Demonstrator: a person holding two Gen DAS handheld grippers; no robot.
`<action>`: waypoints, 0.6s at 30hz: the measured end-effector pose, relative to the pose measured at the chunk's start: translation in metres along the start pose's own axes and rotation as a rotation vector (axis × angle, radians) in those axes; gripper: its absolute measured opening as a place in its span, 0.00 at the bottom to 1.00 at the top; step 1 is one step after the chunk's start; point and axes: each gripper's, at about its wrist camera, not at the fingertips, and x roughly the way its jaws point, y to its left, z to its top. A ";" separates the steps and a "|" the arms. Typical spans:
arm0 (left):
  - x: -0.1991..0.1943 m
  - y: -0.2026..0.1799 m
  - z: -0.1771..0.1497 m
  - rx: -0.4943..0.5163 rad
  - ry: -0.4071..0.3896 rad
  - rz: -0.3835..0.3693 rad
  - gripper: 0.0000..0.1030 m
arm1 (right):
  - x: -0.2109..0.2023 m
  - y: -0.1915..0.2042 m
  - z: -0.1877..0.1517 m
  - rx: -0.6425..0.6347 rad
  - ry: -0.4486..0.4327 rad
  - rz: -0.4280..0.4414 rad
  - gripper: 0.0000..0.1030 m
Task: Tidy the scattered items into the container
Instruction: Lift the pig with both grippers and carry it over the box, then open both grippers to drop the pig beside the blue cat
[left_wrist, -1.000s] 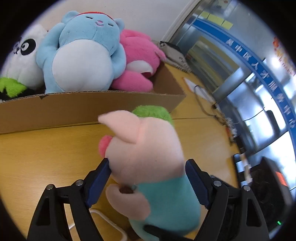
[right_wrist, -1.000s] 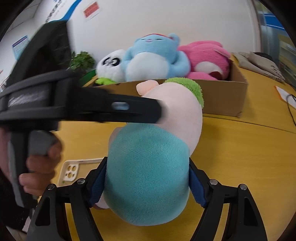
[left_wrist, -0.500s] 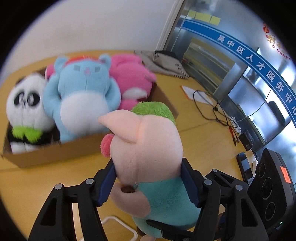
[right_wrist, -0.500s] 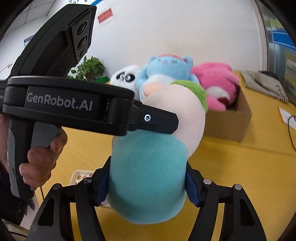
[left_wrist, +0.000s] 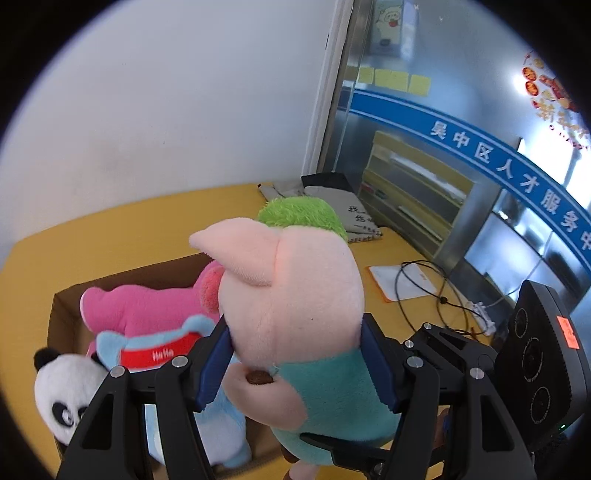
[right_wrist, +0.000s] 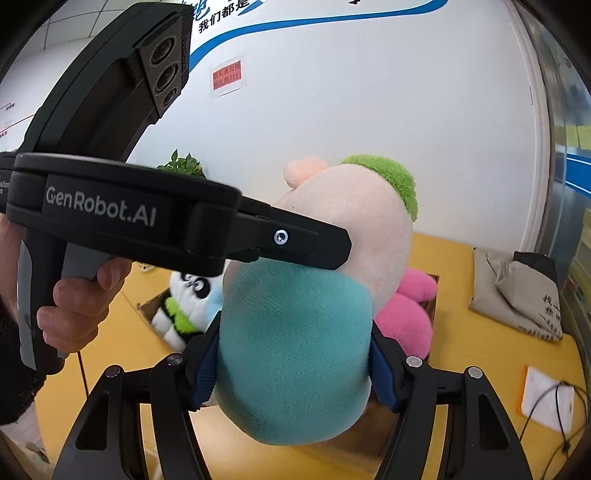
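A plush pig with a pink head, green tuft and teal body is held in the air by both grippers. My left gripper is shut on its neck. My right gripper is shut on its teal body. Below and beyond it stands the cardboard box, holding a pink plush, a blue plush and a panda plush. In the right wrist view the box is partly hidden behind the pig.
The yellow table carries grey cloth bags at the far right, a white and orange card and black cables. A potted plant stands by the white wall.
Both grippers have lifted the pig higher and carried it forward, so the box now lies below it and the plush toys are seen from above.
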 end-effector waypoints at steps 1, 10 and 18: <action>0.015 0.003 -0.001 -0.004 0.020 0.004 0.64 | 0.009 -0.010 -0.003 0.013 0.001 0.010 0.71; 0.088 0.005 -0.043 -0.029 0.175 -0.037 0.67 | 0.069 -0.047 -0.070 0.080 0.169 -0.011 0.74; 0.068 0.005 -0.051 -0.056 0.156 0.007 0.74 | 0.060 -0.049 -0.078 0.086 0.237 -0.042 0.90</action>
